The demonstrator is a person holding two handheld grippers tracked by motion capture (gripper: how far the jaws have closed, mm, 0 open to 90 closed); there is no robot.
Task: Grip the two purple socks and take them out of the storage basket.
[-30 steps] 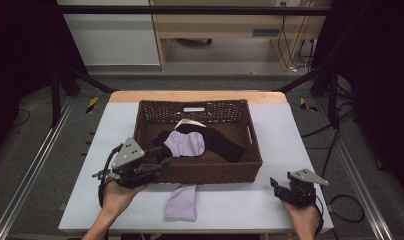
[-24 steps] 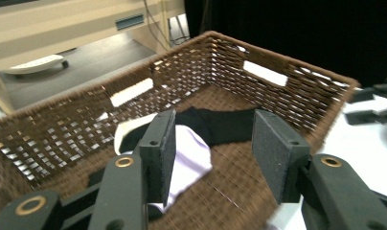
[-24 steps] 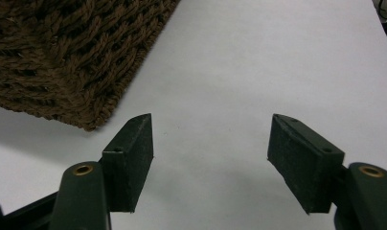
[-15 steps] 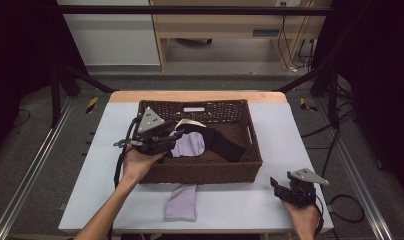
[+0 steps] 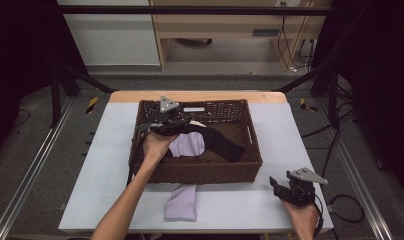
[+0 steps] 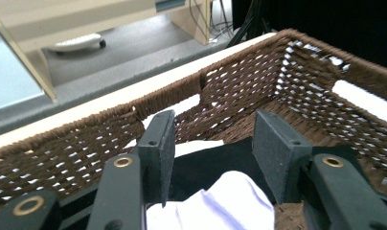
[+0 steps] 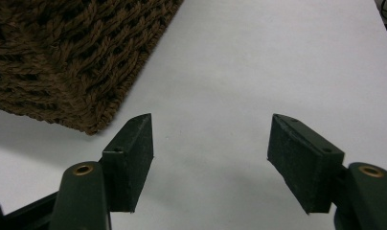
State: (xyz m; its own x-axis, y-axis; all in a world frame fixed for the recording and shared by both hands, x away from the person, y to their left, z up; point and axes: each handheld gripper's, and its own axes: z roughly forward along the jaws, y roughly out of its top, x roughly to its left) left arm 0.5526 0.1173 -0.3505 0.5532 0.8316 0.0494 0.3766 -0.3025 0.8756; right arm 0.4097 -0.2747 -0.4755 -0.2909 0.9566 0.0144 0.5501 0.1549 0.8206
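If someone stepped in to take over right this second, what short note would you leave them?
Left gripper: open, inside the brown woven basket, jaws above the lilac cloth and the black cloth; nothing gripped.
Right gripper: open, holding nothing, over the white tabletop by the basket's near right corner.
Done: one folded lilac cloth lies on the table in front of the basket.
Left: probably lifting the cloths in the basket out, the lilac one looks nearest the jaws.

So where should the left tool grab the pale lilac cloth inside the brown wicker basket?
Probably the raised rounded fold of the pale lilac cloth, taken from straight above. It bulges up over the black cloth and already sits between the open left tool jaws.
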